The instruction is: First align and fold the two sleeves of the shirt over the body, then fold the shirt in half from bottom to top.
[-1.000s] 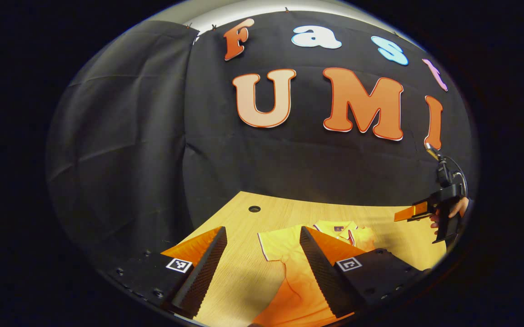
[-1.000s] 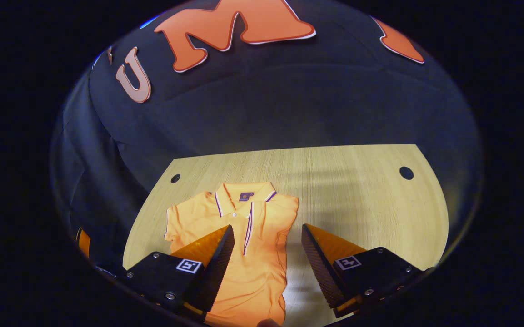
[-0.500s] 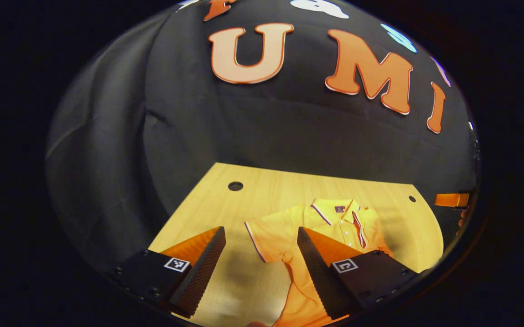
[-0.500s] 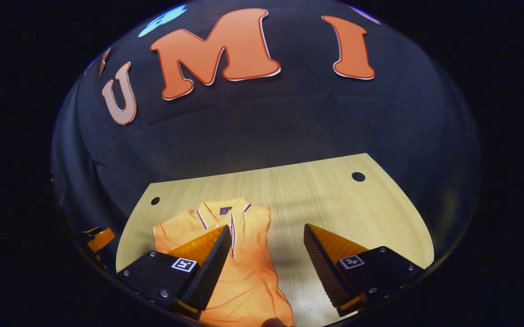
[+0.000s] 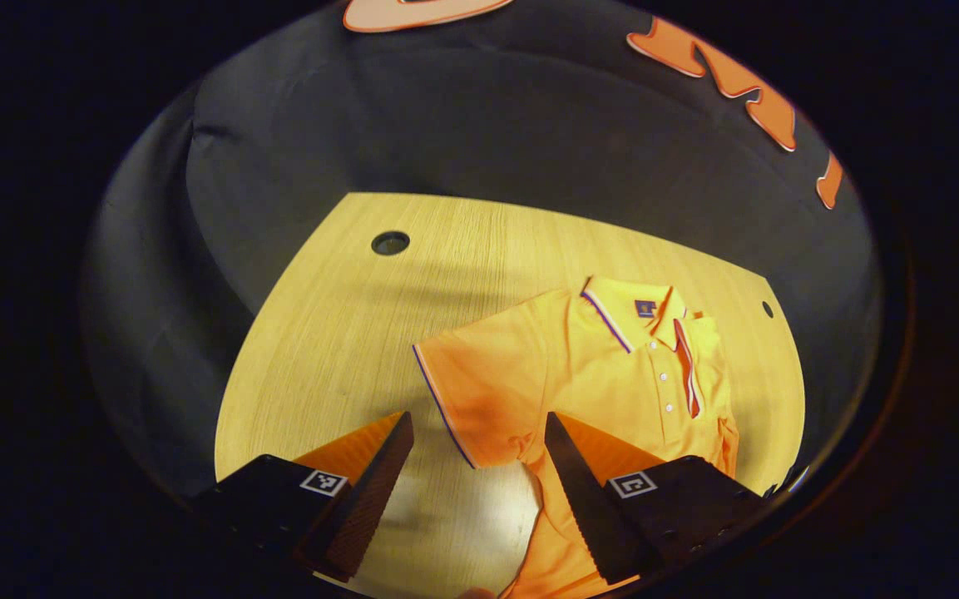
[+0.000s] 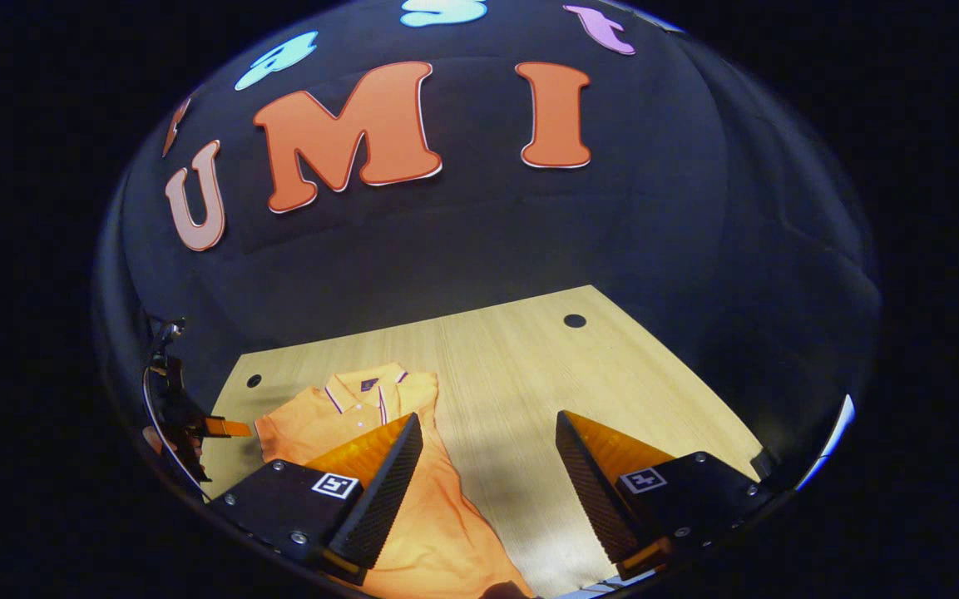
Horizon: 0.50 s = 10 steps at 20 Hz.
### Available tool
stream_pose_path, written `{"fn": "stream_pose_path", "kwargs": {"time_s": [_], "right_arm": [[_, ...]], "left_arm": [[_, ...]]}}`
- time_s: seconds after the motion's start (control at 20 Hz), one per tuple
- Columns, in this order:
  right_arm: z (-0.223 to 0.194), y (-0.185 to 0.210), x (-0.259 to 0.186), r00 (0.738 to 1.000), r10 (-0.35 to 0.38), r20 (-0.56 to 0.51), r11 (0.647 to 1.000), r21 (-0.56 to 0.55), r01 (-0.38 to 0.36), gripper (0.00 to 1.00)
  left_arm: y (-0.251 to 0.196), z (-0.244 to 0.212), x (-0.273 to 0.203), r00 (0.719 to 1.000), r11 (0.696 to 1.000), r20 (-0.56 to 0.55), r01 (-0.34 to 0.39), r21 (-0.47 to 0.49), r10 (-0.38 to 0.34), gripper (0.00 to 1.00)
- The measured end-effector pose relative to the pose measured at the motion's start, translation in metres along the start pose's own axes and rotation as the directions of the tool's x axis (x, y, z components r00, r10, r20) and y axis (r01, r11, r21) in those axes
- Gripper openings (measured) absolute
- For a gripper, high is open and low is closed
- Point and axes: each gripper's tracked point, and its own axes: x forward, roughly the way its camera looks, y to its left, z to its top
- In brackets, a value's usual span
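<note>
Orange shirt [image 5: 612,374] (white-and-purple striped trim on collar, sleeve); pale wood-grain table [image 5: 338,333].

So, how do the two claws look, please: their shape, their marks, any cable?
Each claw, left and right, has two wedge-shaped fingers that narrow to a point, with ribbed inner faces. Every finger sits on a black block with screws and a small square black-and-white marker. Seen farther off in the right gripper view, the left claw has a dark handle with a thin cable looping beside it.

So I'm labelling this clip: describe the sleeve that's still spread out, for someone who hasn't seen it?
On the wooden table lies an orange polo shirt. The sleeve sticks out flat beside its collar, a dark stripe edging its cuff; the opposite side is already folded in.
</note>
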Motion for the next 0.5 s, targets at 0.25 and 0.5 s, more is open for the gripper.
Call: {"fn": "stream_pose_path", "kwargs": {"time_s": [0.25,0.5], "right_arm": [[-0.007,-0.028,-0.023,0.997,-0.068,0.036,0.998,0.01,0.068,0.98],[-0.012,-0.043,-0.037,0.993,-0.106,0.059,0.994,0.026,0.105,0.98]], "left_arm": [[0.0,-0.003,0.046,0.99,0.999,-0.134,-0.034,-0.027,0.03,0.98],[0.006,0.0,0.069,0.973,0.996,-0.217,-0.087,-0.023,0.08,0.98]]}}
